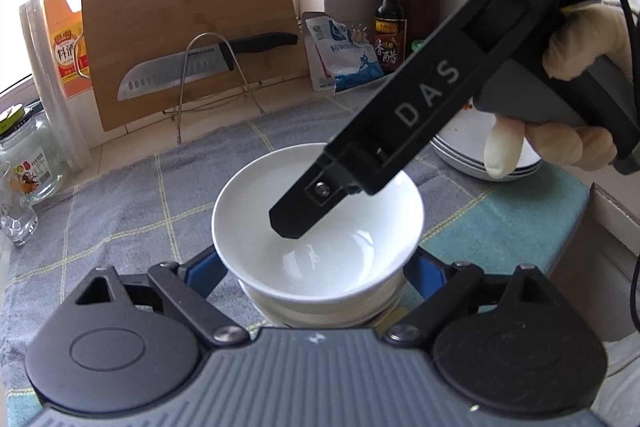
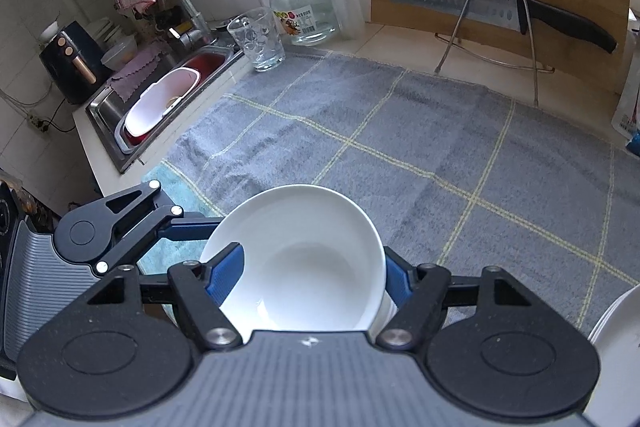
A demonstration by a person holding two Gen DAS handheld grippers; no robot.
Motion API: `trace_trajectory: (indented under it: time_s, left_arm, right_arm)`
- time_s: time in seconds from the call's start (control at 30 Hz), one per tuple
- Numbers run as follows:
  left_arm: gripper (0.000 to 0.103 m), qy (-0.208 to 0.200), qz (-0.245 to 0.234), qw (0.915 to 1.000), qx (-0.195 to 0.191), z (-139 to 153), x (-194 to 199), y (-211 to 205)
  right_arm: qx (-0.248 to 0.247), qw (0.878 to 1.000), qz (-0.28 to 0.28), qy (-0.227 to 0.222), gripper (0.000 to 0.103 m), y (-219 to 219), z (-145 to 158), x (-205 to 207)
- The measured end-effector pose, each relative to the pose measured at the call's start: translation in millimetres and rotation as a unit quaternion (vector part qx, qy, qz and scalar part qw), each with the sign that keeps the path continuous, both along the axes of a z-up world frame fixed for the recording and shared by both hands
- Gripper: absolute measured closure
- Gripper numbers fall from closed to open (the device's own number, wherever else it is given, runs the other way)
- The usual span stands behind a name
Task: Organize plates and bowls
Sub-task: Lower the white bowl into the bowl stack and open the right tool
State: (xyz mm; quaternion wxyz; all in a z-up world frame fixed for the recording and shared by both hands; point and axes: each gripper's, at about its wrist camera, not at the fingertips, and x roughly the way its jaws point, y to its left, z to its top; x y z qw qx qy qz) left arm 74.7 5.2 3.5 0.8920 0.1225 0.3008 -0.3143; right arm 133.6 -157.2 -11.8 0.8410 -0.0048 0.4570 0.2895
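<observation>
Near the front edge of the tabletop (image 2: 400, 43), on a grey towel with a yellow grid (image 2: 440, 147): a glossy white ceramic top bowl (image 1: 360, 239), nested upright in a short stack of matching lower bowls (image 1: 320, 311).

Left hand-held gripper (image 1: 312, 271): clenched around the stack, one blue pad on each side of the lower bowls, tucked under the wide rim of the top bowl. Exact contact patches hidden by that rim.

Right hand-held gripper (image 2: 310, 279): angled steeply down from the upper right, carried by a hand in a pale glove (image 1: 580, 39). Jaws spread about as wide as the top bowl. One blue pad over the inner wall at the bowl's left side, the other just outside the right rim. From the left wrist view, one black finger dipping inside the bowl, short of its floor. Cannot tell whether these pads press on the bowl or sit released.

Behind the right hand-held gripper, well apart from the bowls: a pile of white plates with dark rim lines (image 1: 464, 147), lying flat.

Further back, against the wall: a bamboo cutting board (image 1: 180, 27), leaning, with a dimpled steel knife with a black handle (image 1: 176, 73) in a wire rack in front of it.
</observation>
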Motion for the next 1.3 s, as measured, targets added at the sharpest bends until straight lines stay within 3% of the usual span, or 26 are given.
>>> trace_trajectory:
  time_s: [1.0, 1.13, 1.3]
  left_arm:
    - [0.008, 0.024, -0.006, 0.9995, -0.019, -7.1, 8.9, 1.8]
    - [0.004, 0.018, -0.008, 0.9997, -0.013, -8.4, 6.6, -1.0]
    - [0.003, 0.010, -0.014, 0.9998, -0.009, -6.6, 1.5, 0.4]
  right_arm:
    - [-0.012, 1.000, -0.008, -0.002, 0.024, 1.7, -8.6, 2.9]
    - [-0.013, 1.000, -0.008, -0.005, 0.021, 0.9, -8.0, 2.2]
    - [-0.019, 1.000, -0.002, -0.023, 0.005, 3.6, -4.5, -2.7]
